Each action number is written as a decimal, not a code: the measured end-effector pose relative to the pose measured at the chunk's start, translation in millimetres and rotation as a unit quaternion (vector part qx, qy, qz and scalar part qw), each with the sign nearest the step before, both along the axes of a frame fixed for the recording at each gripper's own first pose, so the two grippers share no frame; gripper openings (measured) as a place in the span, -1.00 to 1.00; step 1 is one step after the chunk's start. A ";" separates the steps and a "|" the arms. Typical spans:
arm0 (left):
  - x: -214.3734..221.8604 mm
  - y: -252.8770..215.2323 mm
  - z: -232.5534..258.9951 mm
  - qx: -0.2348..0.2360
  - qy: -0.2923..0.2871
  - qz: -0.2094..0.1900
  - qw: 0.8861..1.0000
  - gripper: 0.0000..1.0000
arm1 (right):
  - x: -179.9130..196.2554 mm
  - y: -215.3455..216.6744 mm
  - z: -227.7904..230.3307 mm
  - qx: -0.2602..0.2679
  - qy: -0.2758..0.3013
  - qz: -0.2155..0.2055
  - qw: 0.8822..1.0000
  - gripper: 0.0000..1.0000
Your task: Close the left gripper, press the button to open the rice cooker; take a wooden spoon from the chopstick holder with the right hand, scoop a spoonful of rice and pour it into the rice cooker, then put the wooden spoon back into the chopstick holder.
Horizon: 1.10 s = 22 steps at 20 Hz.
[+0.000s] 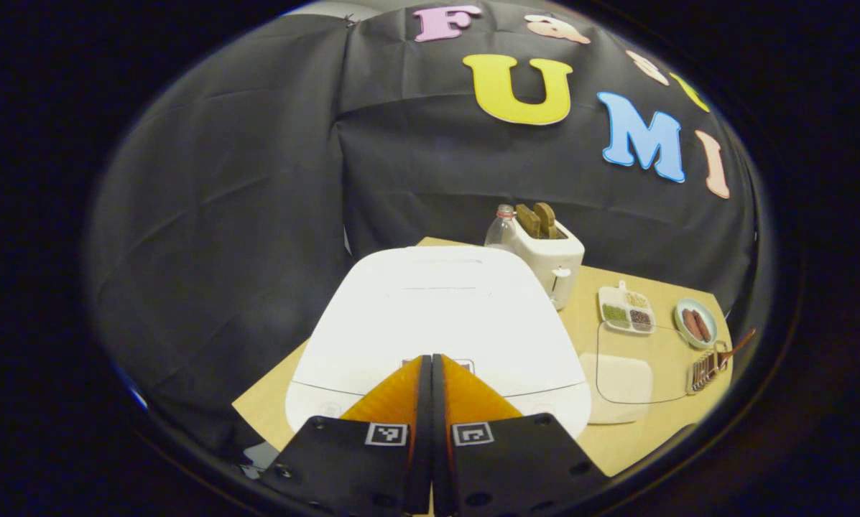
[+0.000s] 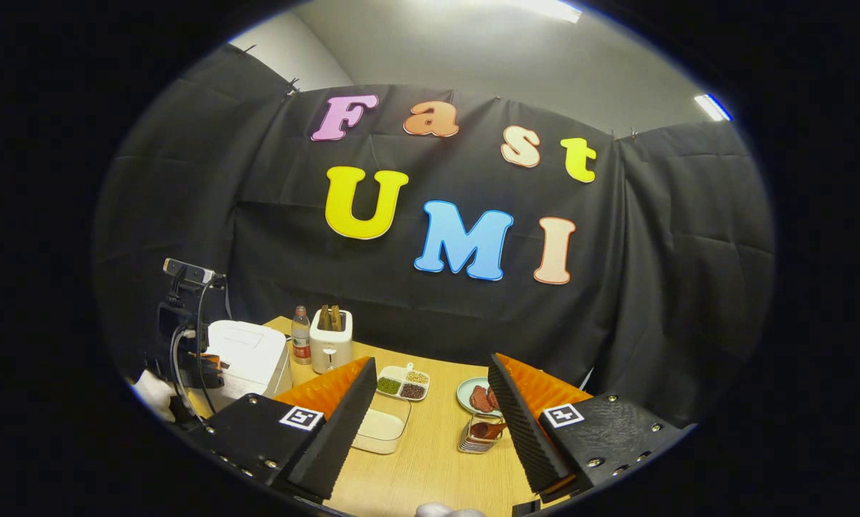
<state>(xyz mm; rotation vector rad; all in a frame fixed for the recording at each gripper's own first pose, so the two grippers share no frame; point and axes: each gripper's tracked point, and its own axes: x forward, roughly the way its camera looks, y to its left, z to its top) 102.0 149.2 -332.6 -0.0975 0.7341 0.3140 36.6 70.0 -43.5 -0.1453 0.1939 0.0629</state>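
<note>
While lid is down, step: button press | left gripper point(image 1: 430, 359) jaws together over rice cooker point(image 1: 437, 323) front | right gripper point(image 2: 430, 402) jaws apart, empty | next: push down squarely on the latch.

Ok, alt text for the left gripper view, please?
The left gripper, its orange fingers pressed together, points at the front of a closed white rice cooker on a wooden table. Behind stand a toaster and a bottle; to the right a clear container of rice and a chopstick holder.
</note>
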 end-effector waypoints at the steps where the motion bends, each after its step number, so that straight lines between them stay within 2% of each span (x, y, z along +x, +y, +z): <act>1: 1.0 0.0 -2.3 -0.005 0.014 0.002 1.000 -0.81 | 0.6 0.4 0.2 0.002 0.001 0.000 1.000 0.91; 3: 1.4 -0.2 -4.3 -0.030 0.044 0.006 0.999 -0.81 | -0.2 2.2 0.7 0.008 0.003 0.002 1.000 0.91; 5: 2.9 -0.6 -2.4 -0.055 0.049 0.004 0.997 -0.81 | -0.5 2.2 2.3 0.009 -0.001 0.003 1.000 0.91; 7: 4.4 3.0 -1.8 -0.051 0.041 0.002 0.998 -0.82 | -1.3 1.5 -0.2 0.012 -0.001 0.003 1.000 0.91; 9: 11.6 5.3 6.0 -0.037 0.010 0.005 0.999 -0.82 | -1.9 -1.3 0.2 0.014 -0.005 0.001 1.000 0.91; 11: 28.2 15.1 43.7 -0.004 -0.076 0.008 0.997 -0.81 | -3.2 -5.1 1.7 0.014 -0.014 0.000 1.000 0.91; 12: 32.6 22.1 73.2 0.035 -0.127 0.010 0.991 -0.81 | -4.2 -6.8 2.4 0.013 -0.021 -0.002 1.000 0.91; 14: 23.5 26.5 150.2 0.096 -0.227 0.013 0.969 -0.81 | -4.8 -9.6 6.5 0.016 -0.036 -0.004 0.999 0.91; 16: 13.3 10.1 204.9 0.123 -0.285 -0.006 0.951 -0.82 | -5.9 -8.7 9.4 0.020 -0.045 -0.001 0.999 0.91; 17: 5.8 0.0 225.4 0.127 -0.305 -0.018 0.944 -0.85 | -5.3 -9.1 12.8 0.023 -0.050 -0.001 0.998 0.91; 18: 2.6 -10.2 241.4 0.121 -0.320 -0.029 0.939 -0.75 | -5.9 -9.0 16.0 0.027 -0.055 0.000 0.998 0.91; 20: -5.8 -21.6 265.0 0.098 -0.336 -0.038 0.936 -0.82 | -6.0 -12.6 24.7 0.033 -0.070 -0.004 0.997 0.91; 22: -17.3 -28.4 278.9 0.068 -0.336 -0.041 0.938 -0.74 | -5.7 -17.2 29.5 0.038 -0.079 -0.011 0.996 0.91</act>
